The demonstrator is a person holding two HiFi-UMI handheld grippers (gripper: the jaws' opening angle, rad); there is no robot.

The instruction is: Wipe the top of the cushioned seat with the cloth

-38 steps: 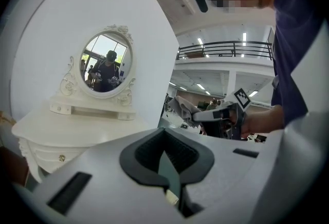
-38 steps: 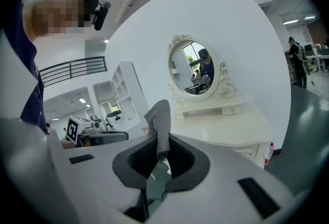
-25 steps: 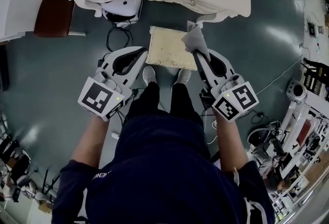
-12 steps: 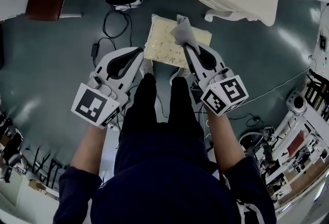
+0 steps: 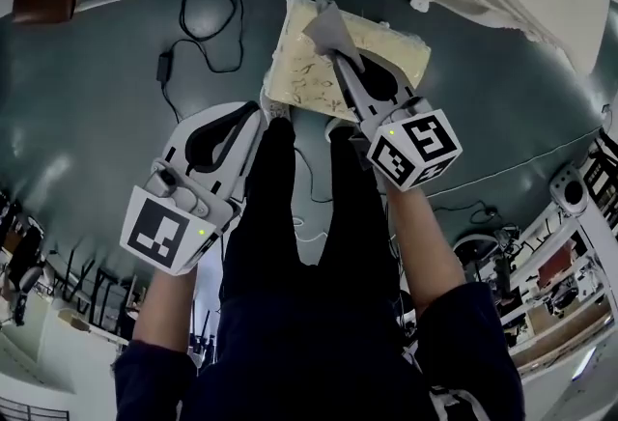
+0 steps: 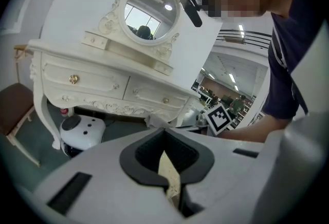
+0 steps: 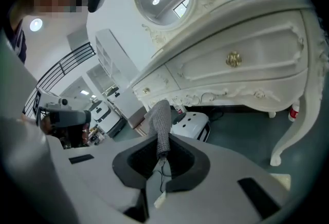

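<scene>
cloth (image 7: 161,125): grey knit weave, coarse, matt. cushioned seat (image 5: 290,81): cream fabric, faint pattern, soft, matt. right gripper (image 5: 337,54) and left gripper (image 5: 259,112): smooth matt pale plastic shells, black matt rubbery lining round the jaws. marker cube (image 5: 413,149): flat black-on-white print. dressing table (image 7: 267,48): cream painted finish, satin sheen, carved relief trim. knob (image 7: 234,58): brassy metal, shiny. floor (image 5: 97,100): dark, smooth, semi-gloss, shows light glare. round white unit (image 6: 82,133): glossy plastic.
</scene>
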